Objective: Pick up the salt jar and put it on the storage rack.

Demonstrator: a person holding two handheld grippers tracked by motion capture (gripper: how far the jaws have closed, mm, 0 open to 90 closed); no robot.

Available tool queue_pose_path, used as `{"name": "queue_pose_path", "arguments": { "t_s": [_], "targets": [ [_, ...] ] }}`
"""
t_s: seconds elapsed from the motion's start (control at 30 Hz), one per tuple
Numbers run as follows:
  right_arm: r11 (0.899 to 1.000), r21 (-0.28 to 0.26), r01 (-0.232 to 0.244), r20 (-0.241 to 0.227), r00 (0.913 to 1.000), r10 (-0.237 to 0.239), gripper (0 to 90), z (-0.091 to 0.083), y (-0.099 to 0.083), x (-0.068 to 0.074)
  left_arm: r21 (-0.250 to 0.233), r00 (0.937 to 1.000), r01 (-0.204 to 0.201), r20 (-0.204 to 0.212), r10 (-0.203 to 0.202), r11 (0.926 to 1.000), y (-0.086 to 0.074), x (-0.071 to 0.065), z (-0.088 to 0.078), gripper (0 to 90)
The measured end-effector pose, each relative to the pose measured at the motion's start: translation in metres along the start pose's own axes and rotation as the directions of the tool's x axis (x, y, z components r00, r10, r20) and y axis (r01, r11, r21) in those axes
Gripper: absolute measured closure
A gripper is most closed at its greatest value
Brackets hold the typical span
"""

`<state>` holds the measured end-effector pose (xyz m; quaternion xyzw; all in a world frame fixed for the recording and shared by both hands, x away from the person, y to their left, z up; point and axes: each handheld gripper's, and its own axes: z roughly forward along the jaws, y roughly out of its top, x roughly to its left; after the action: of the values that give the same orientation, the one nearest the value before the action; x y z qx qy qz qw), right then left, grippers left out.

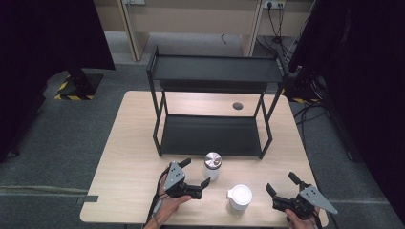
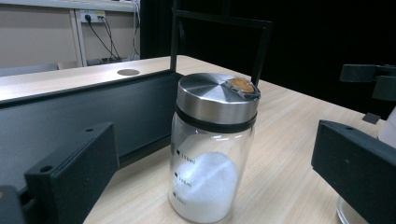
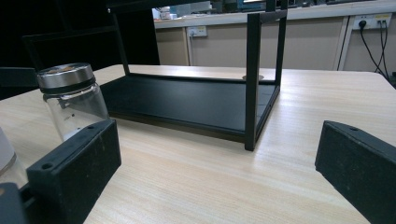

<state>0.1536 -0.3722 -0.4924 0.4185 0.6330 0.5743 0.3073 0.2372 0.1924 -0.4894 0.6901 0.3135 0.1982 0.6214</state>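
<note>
From the high view we hold the left claw (image 1: 195, 172) spread near the front edge of the surface (image 1: 129, 143), its tips just beside the glass jar (image 1: 212, 166), which stands upright in front of the black shelf rack (image 1: 212, 71). A white lidded jar (image 1: 239, 196) sits closer to the front edge, between our two claws. The right claw (image 1: 282, 183) is spread near the front right corner.

In the left gripper view the glass jar (image 2: 212, 149) stands between our wide-open jaws, untouched, with white powder inside and a steel lid.

In the right gripper view our jaws gape over bare surface (image 3: 224, 172), the glass jar (image 3: 72, 100) off to the left.
</note>
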Motion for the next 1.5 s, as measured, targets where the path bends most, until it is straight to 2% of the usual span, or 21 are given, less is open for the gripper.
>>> {"name": "queue_pose_path", "arguments": {
  "t_s": [0.3,0.43,0.83,1.07,1.5],
  "targets": [
    [1.000,0.001,-0.002,0.001,1.0000,0.002,0.3,0.000,0.000,0.000,0.009,0.9998,-0.009,0.015,0.009,0.9999,0.004,0.000,0.013,0.2],
    [1.000,0.002,-0.003,0.002,1.0000,0.003,0.3,0.000,0.000,-0.001,0.013,0.9998,0.000,0.021,0.000,0.9999,0.005,0.002,0.020,0.2],
    [1.000,0.004,-0.009,0.003,1.0000,0.009,0.3,0.000,0.000,-0.001,0.031,0.9993,-0.017,0.033,0.016,0.9994,0.009,0.005,0.037,0.4],
    [1.000,0.003,-0.009,0.002,1.0000,0.009,0.3,0.000,0.000,-0.001,0.053,0.9991,-0.029,0.031,0.028,0.9981,0.010,0.004,0.046,2.0],
    [1.000,0.000,-0.010,0.003,0.9999,0.010,0.3,-0.001,0.000,-0.002,0.065,0.9984,-0.043,0.040,0.041,0.9970,0.010,0.005,0.058,7.3]
  ]
}}
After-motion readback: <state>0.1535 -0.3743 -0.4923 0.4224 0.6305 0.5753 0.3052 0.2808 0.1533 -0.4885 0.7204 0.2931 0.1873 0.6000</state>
